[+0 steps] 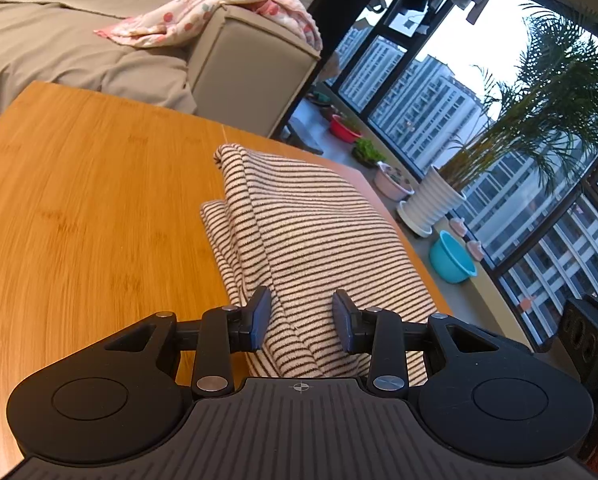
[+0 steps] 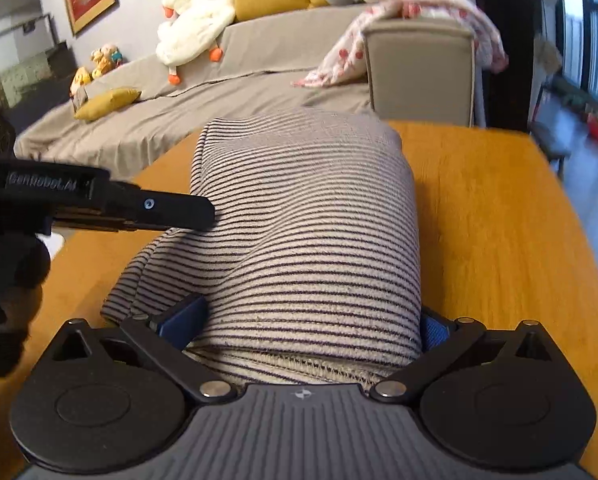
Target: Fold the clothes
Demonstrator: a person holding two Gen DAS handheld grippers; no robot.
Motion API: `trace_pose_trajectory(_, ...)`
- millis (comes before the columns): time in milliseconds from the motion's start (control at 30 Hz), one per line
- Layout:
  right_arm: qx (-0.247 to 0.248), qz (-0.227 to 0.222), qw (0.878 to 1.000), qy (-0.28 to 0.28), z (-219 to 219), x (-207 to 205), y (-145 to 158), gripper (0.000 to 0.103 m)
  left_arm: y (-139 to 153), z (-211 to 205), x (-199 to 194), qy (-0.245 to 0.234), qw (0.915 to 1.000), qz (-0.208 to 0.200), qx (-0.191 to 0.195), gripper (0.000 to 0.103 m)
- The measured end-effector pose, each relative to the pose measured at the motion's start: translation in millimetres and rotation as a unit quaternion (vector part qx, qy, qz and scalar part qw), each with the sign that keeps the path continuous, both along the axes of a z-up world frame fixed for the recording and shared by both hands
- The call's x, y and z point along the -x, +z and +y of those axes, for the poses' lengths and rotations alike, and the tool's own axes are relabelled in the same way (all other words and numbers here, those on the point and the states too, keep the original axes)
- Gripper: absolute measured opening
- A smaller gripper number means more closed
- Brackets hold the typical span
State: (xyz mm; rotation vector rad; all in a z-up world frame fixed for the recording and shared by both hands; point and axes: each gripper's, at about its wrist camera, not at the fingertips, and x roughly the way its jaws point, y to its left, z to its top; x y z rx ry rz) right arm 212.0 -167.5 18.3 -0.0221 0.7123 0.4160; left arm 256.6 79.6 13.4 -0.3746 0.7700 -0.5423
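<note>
Striped knit garment [image 2: 307, 216] bundled in layers on wooden table [image 1: 79, 200]. Left gripper [image 1: 301, 320] jaws spread, straddling cloth ridge. Right gripper [image 2: 311, 324] jaws spread wide around thick folded end. Judgement: fold being squared; next needs firm pinch, flattening.

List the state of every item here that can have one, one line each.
striped garment: folded into layers, lying on the wooden table.
left claw: open, fingers either side of a fabric ridge.
right claw: open wide, bundle between its fingers.
floral blanket: draped loosely over the sofa arm.
</note>
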Motion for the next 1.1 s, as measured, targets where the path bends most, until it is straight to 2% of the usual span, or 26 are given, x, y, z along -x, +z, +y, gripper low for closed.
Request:
trace_pose_trajectory(100,0.008,-0.004,1.000,0.000,2,3,1,0.103,7,5,1,0.012,0.9999,-0.004,0.005,0.038)
trace_pose_trajectory(200,0.003,-0.010,1.000,0.000,0,5,0,0.103,29,12,5,0.029,0.9985,-0.045,0.011,0.041)
trace_pose_trajectory(300,-0.002,-0.017,1.000,-0.001,-2,8,-1,0.103,49,10,-3,0.013,0.9971,-0.071,0.023,0.041)
trace_pose_trajectory(367,-0.005,-0.021,1.000,-0.001,-3,10,-2,0.103,50,0,-15,0.002,0.9980,-0.062,0.010,0.044)
trace_pose_trajectory(433,-0.014,-0.019,1.000,-0.002,-6,9,-3,0.103,41,-12,-28,0.018,0.9987,-0.042,-0.023,0.041)
trace_pose_trajectory(633,-0.032,-0.011,0.999,-0.002,-11,4,-4,0.103,23,-20,-41,0.042,0.9980,-0.023,-0.041,0.044)
trace_pose_trajectory(700,-0.035,-0.008,0.999,-0.001,-11,3,-4,0.103,20,-20,-51,0.033,0.9986,-0.011,-0.039,0.046)
trace_pose_trajectory(867,-0.039,-0.010,0.999,-0.006,-10,4,-4,0.103,4,-10,-81,0.015,0.9993,0.035,0.000,0.045)
trace_pose_trajectory(967,-0.040,-0.009,0.999,-0.006,-11,2,-4,0.103,5,-10,-80,0.012,0.9994,0.030,-0.006,0.044)
trace_pose_trajectory(1067,-0.042,-0.005,0.999,-0.004,-11,2,-5,0.103,17,-16,-60,0.023,0.9989,-0.007,-0.042,0.045)
trace_pose_trajectory(1100,-0.042,-0.005,0.999,-0.004,-11,1,-5,0.103,23,-17,-51,0.028,0.9981,-0.020,-0.052,0.050)
